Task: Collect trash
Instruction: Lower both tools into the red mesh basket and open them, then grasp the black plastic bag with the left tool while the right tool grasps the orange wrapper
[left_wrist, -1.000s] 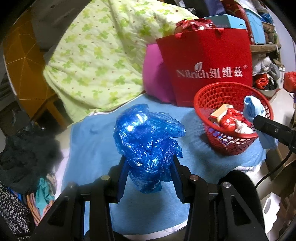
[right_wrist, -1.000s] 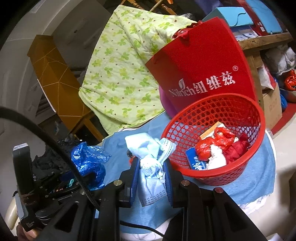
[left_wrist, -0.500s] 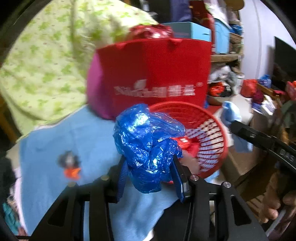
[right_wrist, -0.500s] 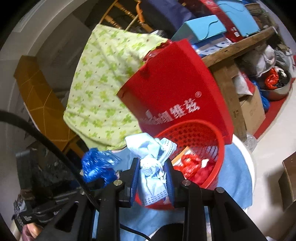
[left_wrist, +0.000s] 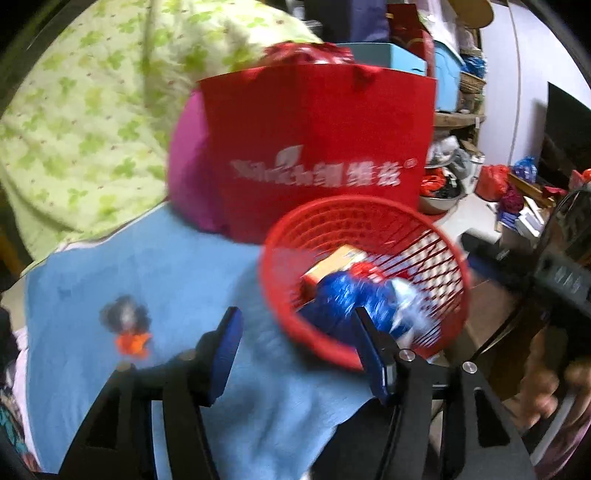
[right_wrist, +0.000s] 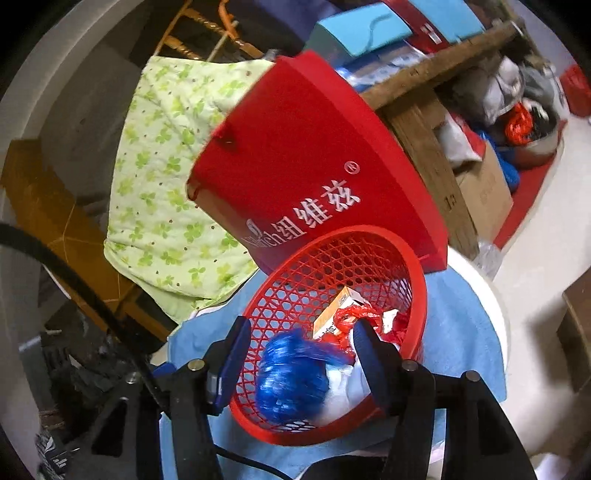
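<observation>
1. The left claw (left_wrist: 299, 332) is spread wide and grasps nothing; it hangs at the near-left rim of the red basket (left_wrist: 436, 236).
2. The right claw (right_wrist: 301, 349) is likewise released, poised over the basket's near side.
3. The blue plastic bag (right_wrist: 291, 376) lies inside the basket, beside pale cloth trash (right_wrist: 347, 391), a small carton (right_wrist: 338, 308) and red scraps.
4. The basket stands on a blue-covered tabletop (left_wrist: 147, 266), in front of a red paper bag (left_wrist: 317, 147).
5. A small dark and orange scrap (left_wrist: 129, 328) lies on the blue cover, left of the basket.

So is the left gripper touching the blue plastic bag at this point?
Apart. In the left wrist view the left gripper is wide open with nothing between its fingers, and the blue plastic bag lies inside the red basket.
</observation>
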